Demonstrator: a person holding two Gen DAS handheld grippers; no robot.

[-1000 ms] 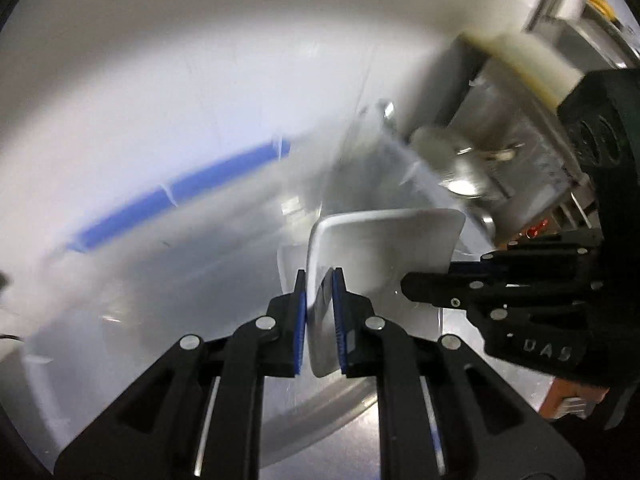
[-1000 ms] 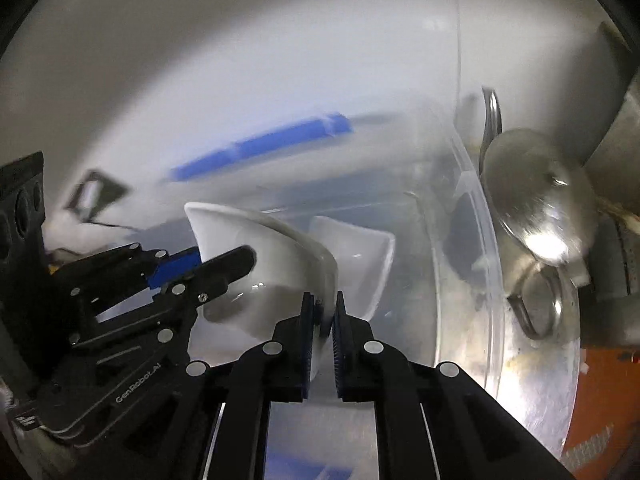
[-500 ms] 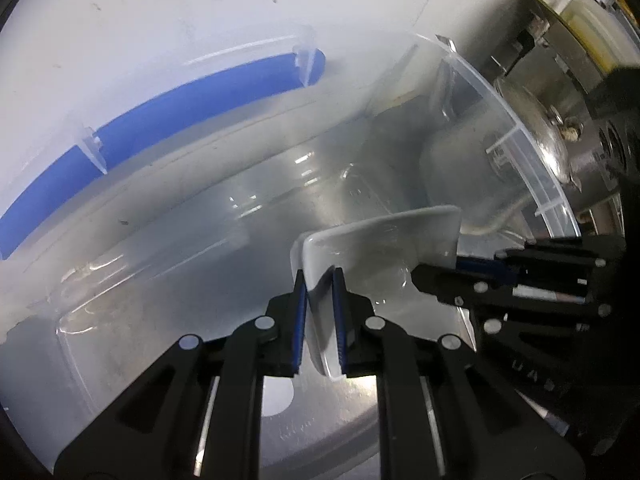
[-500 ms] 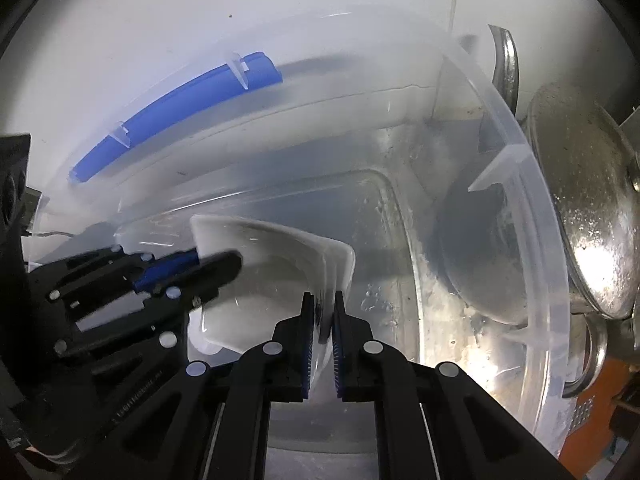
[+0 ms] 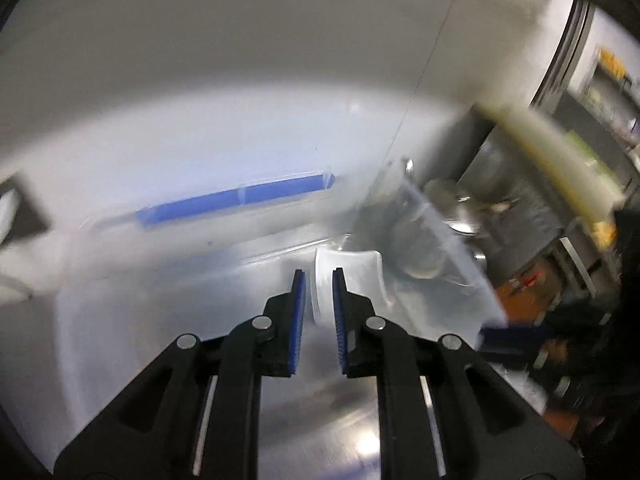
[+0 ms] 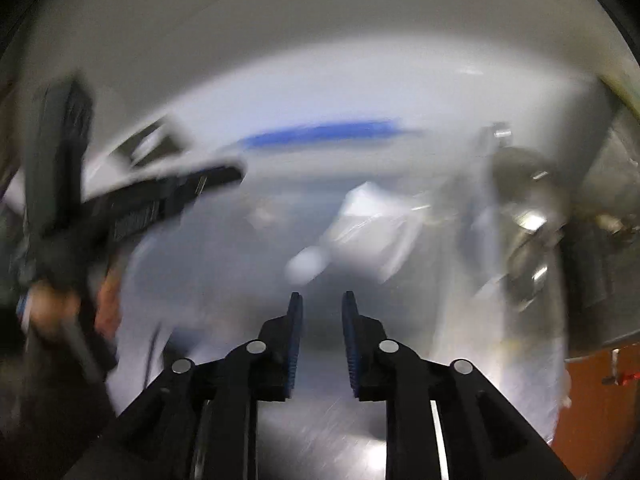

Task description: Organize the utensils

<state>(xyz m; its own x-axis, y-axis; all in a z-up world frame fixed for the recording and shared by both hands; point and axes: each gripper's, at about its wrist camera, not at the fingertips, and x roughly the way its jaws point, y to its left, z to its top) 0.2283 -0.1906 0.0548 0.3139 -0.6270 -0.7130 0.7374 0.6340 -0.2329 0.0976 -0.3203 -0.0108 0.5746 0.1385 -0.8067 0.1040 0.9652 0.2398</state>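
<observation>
A white square dish [image 5: 347, 280] lies inside a clear plastic bin with a blue handle strip [image 5: 236, 200]. In the left wrist view my left gripper [image 5: 319, 276] is open, its jaws apart, just in front of the dish and not gripping it. In the right wrist view the frame is blurred; the dish [image 6: 372, 228] lies in the bin under the blue strip [image 6: 320, 134]. My right gripper [image 6: 322, 300] is open and empty, drawn back from the dish. The left gripper [image 6: 168, 200] shows as a dark blur at the left.
The bin stands on a steel counter [image 5: 320, 420] against a pale wall. A metal pot with a lid [image 6: 524, 208] stands right of the bin. Steel shelving and clutter [image 5: 560, 220] fill the far right. An orange floor [image 6: 592, 384] shows at the lower right.
Both grippers let go of the white dish, which now lies in the bin. Both have opened and pulled back and up from the bin; the views are motion-blurred.
</observation>
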